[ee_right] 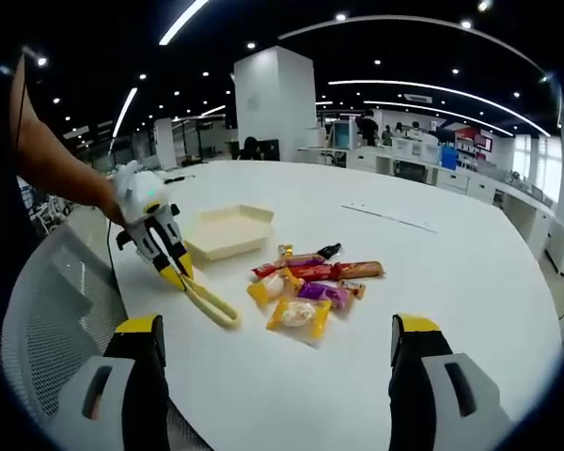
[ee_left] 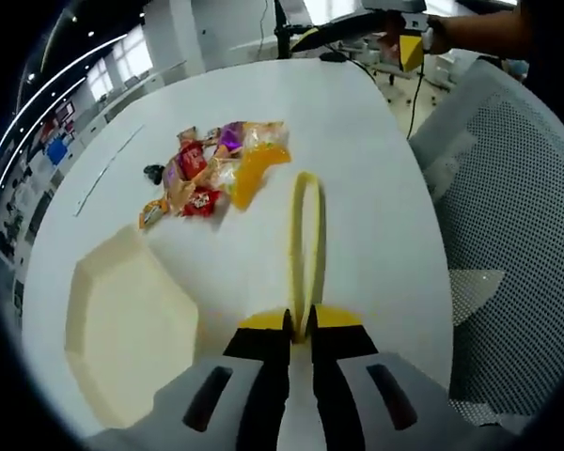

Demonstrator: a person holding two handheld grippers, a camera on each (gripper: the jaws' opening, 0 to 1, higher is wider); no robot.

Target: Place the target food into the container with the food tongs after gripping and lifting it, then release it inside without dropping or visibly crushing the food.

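The left claw [ee_left: 299,324] is pinched on the yellow tongs [ee_left: 306,235], whose tips lie just beside the snack packets [ee_left: 216,174] on the white surface [ee_left: 376,188]. The container [ee_left: 122,329] sits near the packets. The right claw [ee_right: 277,343] hangs spread wide, apart from them.

The left gripper [ee_left: 299,331] has a light grey body with two dark oval slots, and its black jaws end in yellow tips. The right gripper [ee_right: 278,331] is built the same: grey housings with a dark slot, black jaws, yellow caps. On the left gripper's white top a small green light is seen in the right gripper view.
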